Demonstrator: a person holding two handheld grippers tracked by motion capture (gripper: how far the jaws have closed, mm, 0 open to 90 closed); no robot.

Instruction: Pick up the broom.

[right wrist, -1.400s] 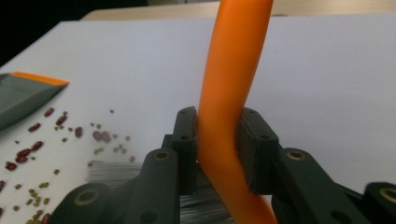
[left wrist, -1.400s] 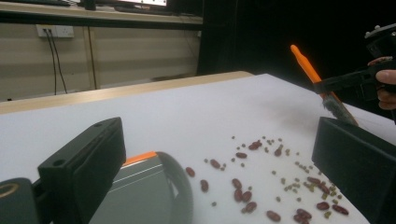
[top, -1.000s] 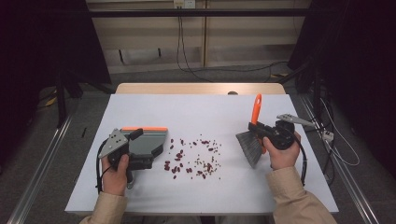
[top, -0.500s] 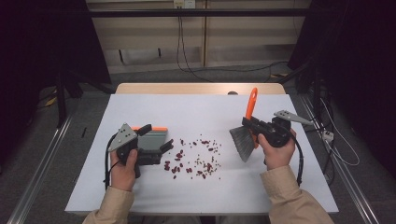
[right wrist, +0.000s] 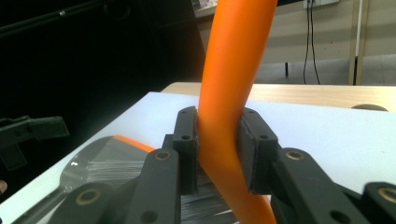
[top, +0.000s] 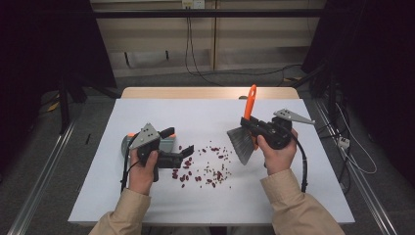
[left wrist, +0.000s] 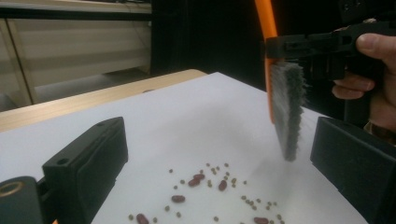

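Both hands have moved toward the scattered beans since the earlier frames: the left gripper (top: 188,149) slid in from the left edge of the spill, and the right gripper (top: 247,125) carried the brush inward and a little higher.

Right gripper: jaws clamped tight on the orange handle (right wrist: 229,107) of the hand brush, pads pressing it from both sides in the right gripper view. Grey bristles (top: 240,142) hang below and ahead of the jaws, clear of the table, just to the right of the spill.

Left gripper: jaws stand wide apart in the left gripper view, with nothing between them. Red beans and smaller greenish grains (left wrist: 210,179) lie directly ahead of and between the open jaws. A grey dustpan with orange trim (top: 166,143) sits just behind this gripper, partly under the hand.

Judgement: the brush is poised for a sweep toward the left; the dustpan is not yet picked up or set at the spill's edge.

Hard to make out: most of the dustpan is covered by the left gripper and hand (top: 142,169), so its mouth direction is unclear. Whether the bristle tips touch the white table (top: 293,196) cannot be told for certain.
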